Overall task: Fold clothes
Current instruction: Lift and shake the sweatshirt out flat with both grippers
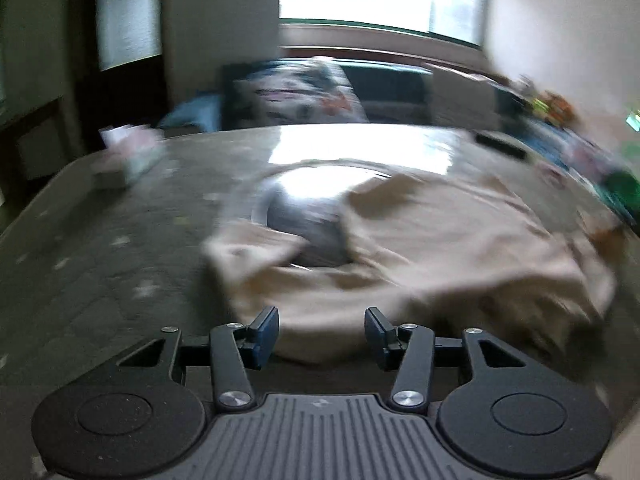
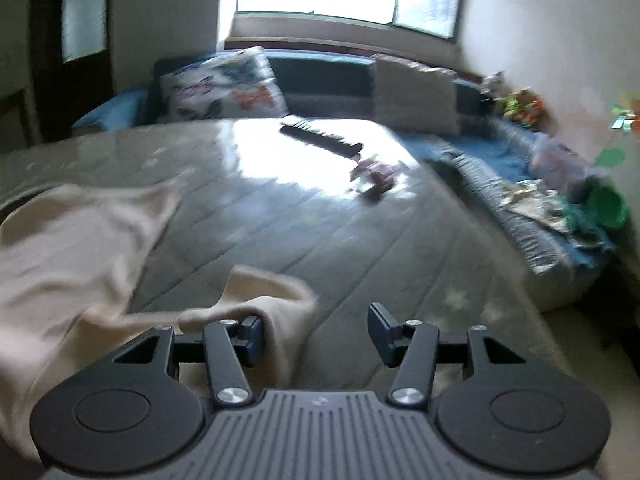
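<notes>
A beige garment [image 1: 420, 248] lies crumpled on the grey quilted table cover [image 1: 120, 240], with a grey rounded patch [image 1: 308, 232] showing at its middle. My left gripper [image 1: 322, 334] is open and empty, just above the garment's near edge. In the right wrist view the same beige garment [image 2: 68, 248] spreads at the left, and one fold [image 2: 272, 304] reaches under my right gripper [image 2: 316, 334]. The right gripper is open; its left finger [image 2: 252, 340] sits at the fold, and its right finger is over bare cover. Both views are motion-blurred.
A black comb [image 2: 320, 140] and a small pink object [image 2: 376, 176] lie on the far part of the cover [image 2: 360, 240]. A small white box [image 1: 128, 152] sits at the far left. Behind are a patterned cushion [image 2: 224, 84], a blue couch [image 2: 500, 160] with clutter, and a bright window.
</notes>
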`<state>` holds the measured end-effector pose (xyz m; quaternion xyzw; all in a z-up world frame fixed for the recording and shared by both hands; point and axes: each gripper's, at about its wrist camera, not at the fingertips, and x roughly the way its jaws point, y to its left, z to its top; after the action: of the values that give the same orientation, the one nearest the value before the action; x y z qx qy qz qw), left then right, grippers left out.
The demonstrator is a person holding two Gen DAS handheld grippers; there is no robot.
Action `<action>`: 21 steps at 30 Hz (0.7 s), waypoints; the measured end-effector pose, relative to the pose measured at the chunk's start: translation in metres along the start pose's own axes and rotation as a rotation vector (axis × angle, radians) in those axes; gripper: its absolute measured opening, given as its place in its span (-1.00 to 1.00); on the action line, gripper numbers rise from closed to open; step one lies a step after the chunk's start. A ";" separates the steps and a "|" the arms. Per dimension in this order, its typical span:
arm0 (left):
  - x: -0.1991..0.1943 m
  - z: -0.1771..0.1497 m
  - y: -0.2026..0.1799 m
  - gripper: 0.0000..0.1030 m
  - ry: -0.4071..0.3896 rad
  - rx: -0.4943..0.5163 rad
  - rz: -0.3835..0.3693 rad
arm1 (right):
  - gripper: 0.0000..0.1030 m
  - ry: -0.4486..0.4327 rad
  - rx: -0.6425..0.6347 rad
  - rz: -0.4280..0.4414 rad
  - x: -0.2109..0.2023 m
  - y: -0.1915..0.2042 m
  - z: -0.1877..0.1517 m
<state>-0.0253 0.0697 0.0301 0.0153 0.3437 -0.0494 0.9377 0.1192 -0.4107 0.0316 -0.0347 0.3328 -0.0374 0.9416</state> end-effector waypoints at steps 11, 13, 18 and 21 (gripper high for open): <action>0.035 -0.010 -0.071 -0.02 0.039 0.224 -0.150 | 0.10 -0.056 -0.018 0.123 -0.048 -0.004 0.005; 0.041 -0.009 -0.075 -0.04 0.046 0.237 -0.161 | 0.10 -0.047 -0.078 0.199 -0.059 0.012 0.000; 0.047 -0.010 -0.078 -0.56 0.050 0.241 -0.195 | 0.09 -0.031 -0.235 0.327 -0.078 0.060 -0.014; 0.041 -0.009 -0.075 -0.83 0.046 0.235 -0.201 | 0.07 -0.023 -0.294 0.399 -0.089 0.085 -0.020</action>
<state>-0.0073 -0.0076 -0.0026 0.0915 0.3569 -0.1824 0.9116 0.0411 -0.3187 0.0637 -0.1055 0.3243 0.1984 0.9189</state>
